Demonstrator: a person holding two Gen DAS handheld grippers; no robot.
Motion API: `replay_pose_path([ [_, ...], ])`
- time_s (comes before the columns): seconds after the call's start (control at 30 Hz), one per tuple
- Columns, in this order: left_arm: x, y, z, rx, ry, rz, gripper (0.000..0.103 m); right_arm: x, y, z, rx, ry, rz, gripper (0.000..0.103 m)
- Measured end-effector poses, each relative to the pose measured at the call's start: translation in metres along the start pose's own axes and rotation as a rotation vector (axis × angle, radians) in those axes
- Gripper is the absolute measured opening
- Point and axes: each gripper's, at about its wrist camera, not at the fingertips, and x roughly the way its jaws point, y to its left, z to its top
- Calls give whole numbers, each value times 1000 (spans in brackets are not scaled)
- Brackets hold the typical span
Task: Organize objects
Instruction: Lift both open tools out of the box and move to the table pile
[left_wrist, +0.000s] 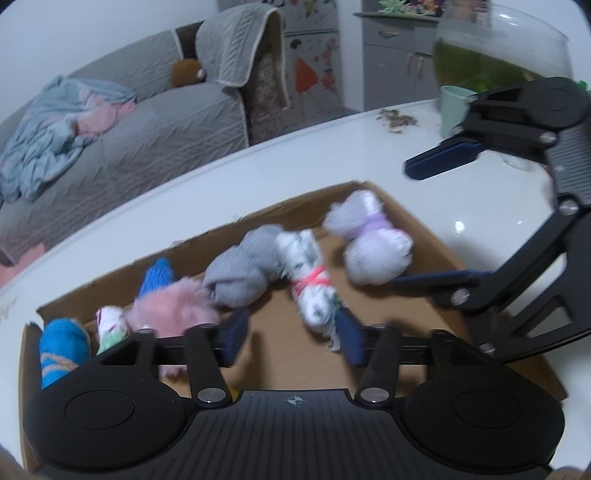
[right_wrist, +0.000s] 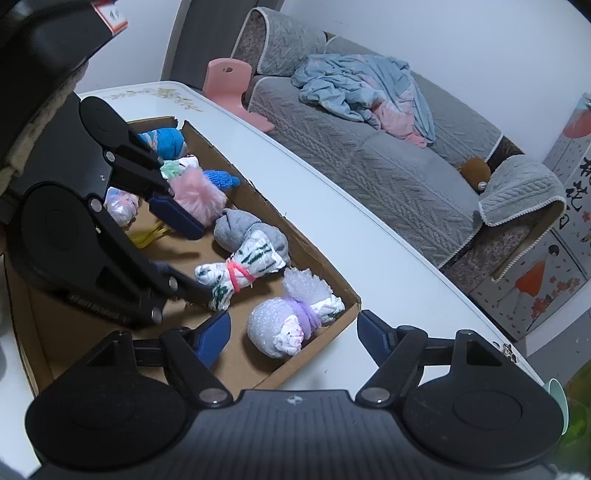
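A shallow cardboard tray (right_wrist: 236, 177) sits on the white table (right_wrist: 369, 258) and holds rolled sock bundles in a rough row: a blue bundle (right_wrist: 166, 142), a pink fluffy one (right_wrist: 197, 195), a grey one (right_wrist: 240, 227), a white patterned roll (right_wrist: 240, 273) tied with a pink band, and a white bundle with a purple band (right_wrist: 291, 317) (nearest the tray's corner). The left hand-held gripper (left_wrist: 291, 336) hovers spread over the tray floor, gripping nothing. The right hand-held gripper (right_wrist: 291, 332) is spread too, straddling the tray's corner.
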Motion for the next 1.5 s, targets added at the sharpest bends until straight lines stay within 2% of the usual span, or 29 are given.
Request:
replay_pose_path([
  [0.1,-8,-1,2,17,-9,29,76,0,1,2,-6,14,9,73],
  [0.17,-11,2,3,3,-3,51,85,-2,0,3,0,12,11,75],
  [0.23,-15,5,3,-11,-8,66,88,-3,-2,6,13,8,18,75],
  [0.43,-28,14,5,-42,-13,97,92,-8,2,14,15,0,12,80],
  [0.5,-34,19,4,-71,-25,90,94,-11,3,15,29,-5,-1,94],
  [0.53,-37,21,4,-88,-32,86,97,-13,3,16,40,-9,-3,96],
  [0.9,-83,46,-12,-208,-88,131,102,-30,20,21,191,-11,0,98],
  [1.07,-113,68,-39,-302,-115,153,102,-42,29,22,271,-10,-9,99],
  [1.13,-132,74,-55,-332,-146,168,102,-51,34,19,313,-16,-28,99],
  [1.3,-173,76,-105,-383,-189,189,103,-84,59,7,382,-71,4,102],
  [1.5,-189,62,-171,-452,-152,179,103,-98,105,-4,430,-64,86,102],
])
